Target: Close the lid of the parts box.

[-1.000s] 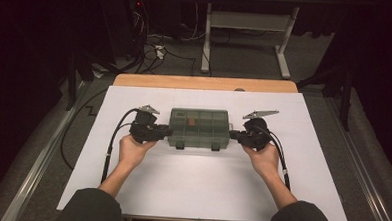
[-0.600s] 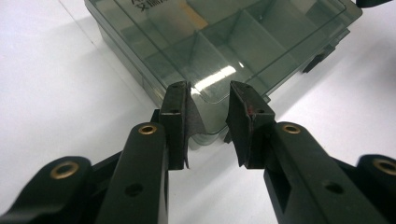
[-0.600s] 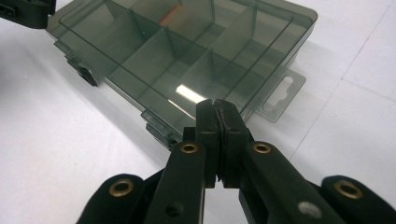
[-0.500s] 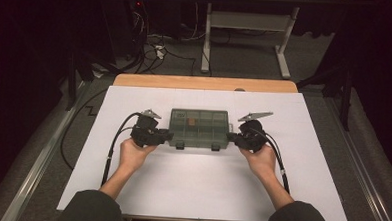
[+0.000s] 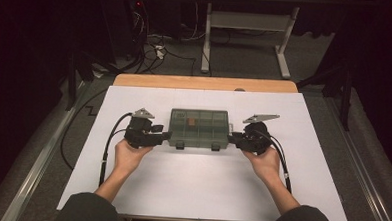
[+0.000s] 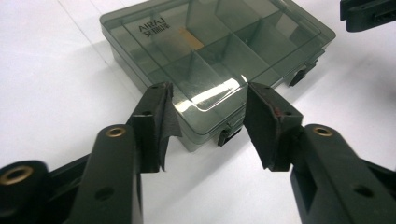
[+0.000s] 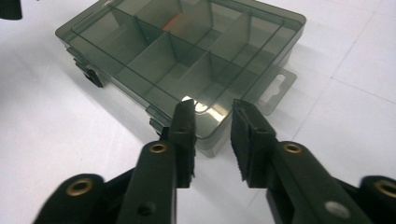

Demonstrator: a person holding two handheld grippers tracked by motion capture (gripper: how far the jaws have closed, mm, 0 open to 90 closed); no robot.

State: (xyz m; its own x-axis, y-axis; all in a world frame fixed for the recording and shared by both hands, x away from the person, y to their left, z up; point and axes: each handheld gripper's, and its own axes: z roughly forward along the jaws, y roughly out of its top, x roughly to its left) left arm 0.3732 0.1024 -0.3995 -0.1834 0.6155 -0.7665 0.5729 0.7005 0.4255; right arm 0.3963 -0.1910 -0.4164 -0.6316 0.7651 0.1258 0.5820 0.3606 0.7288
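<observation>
Lying flat on the white table (image 5: 200,191): smoky compartment box (image 5: 199,127), lid closed, small orange item inside. Left gripper (image 5: 162,136) at the box's left near corner, right gripper (image 5: 234,138) at its right; both jaws have just been opening, nothing clamped. Risk: parted pads clipping a corner could skew the light box.

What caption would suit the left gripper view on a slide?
Open tongs frame a corner of a closed, smoky clear compartment box on a white table, pads off it, jaws just opened.
</observation>
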